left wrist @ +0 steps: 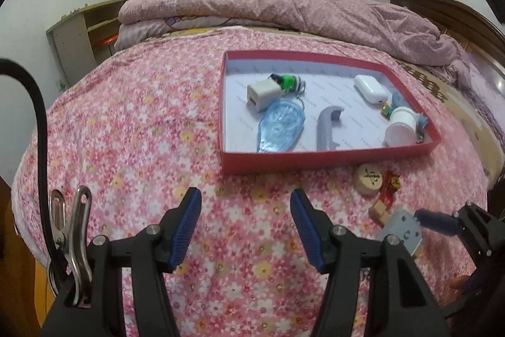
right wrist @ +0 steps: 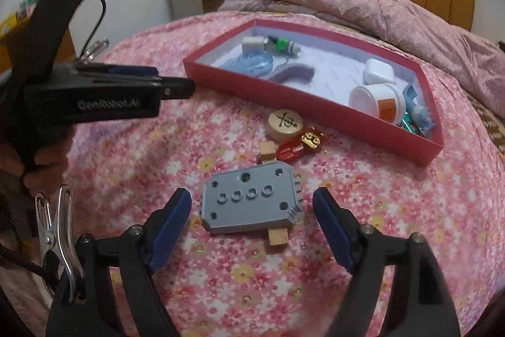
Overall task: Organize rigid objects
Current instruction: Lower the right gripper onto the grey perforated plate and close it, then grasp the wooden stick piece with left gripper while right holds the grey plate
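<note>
A grey plate with holes [right wrist: 251, 210] lies flat on the pink floral bedspread between the fingers of my right gripper [right wrist: 251, 195], whose pads stand clear of it on both sides. A wooden piece [right wrist: 277, 237] pokes out from under the plate. Beyond it lie a wooden chess disc [right wrist: 285, 122], a red and gold charm [right wrist: 300, 147] and a small wooden block [right wrist: 268, 150]. My left gripper [left wrist: 246, 198] hovers open over bare bedspread, nothing between its fingers. The red box [left wrist: 331, 160] holds a white charger [left wrist: 263, 93], a blue clear piece [left wrist: 281, 125], a grey handle [left wrist: 326, 128] and a white jar [left wrist: 401, 128].
A folded pink quilt [left wrist: 284, 5] lies behind the box. A low shelf [left wrist: 82, 33] stands left of the bed and wooden wardrobes line the back wall. The bed's right edge falls away just past the box. A hand [right wrist: 44, 160] holds the left gripper.
</note>
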A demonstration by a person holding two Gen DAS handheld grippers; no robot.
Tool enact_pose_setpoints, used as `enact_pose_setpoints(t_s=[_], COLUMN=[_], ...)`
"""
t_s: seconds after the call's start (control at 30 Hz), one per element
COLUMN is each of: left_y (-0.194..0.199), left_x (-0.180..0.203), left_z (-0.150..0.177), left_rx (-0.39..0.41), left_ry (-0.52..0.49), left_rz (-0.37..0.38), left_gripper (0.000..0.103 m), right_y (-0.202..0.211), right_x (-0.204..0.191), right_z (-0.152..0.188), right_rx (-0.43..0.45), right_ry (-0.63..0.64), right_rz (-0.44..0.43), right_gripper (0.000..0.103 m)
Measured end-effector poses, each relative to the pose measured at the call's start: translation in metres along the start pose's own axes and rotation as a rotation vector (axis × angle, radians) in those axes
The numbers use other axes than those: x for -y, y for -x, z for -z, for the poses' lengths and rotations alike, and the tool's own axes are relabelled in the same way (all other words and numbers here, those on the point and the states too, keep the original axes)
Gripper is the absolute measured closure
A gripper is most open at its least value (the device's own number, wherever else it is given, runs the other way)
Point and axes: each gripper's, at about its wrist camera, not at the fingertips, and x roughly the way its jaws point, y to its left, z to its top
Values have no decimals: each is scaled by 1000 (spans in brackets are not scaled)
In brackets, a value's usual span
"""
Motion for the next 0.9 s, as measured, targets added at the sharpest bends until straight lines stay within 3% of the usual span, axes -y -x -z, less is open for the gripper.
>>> enact_pose_setpoints(t_s=[0.33,0.4,0.43,0.7,0.9], left_y=[-5,-4,-3,2,7], left_x=[5,6,7,9,17], left_z=[4,5,5,7,9], left_rx=[-14,-11,-11,-3,-3], left_ry=[-4,-12,-13,-19,-49], left_rz=[9,12,13,19,42], left_gripper=[41,41,41,41,41], right_y=[-7,-5,-4,16,32], right_x=[4,4,5,10,31], right_z=[0,0,0,3,5], right_rx=[-5,7,12,52,61], right_ry=[-12,-12,-11,-50,-106], right_rz=[13,9,6,-37,7], right_gripper=[23,39,40,41,41])
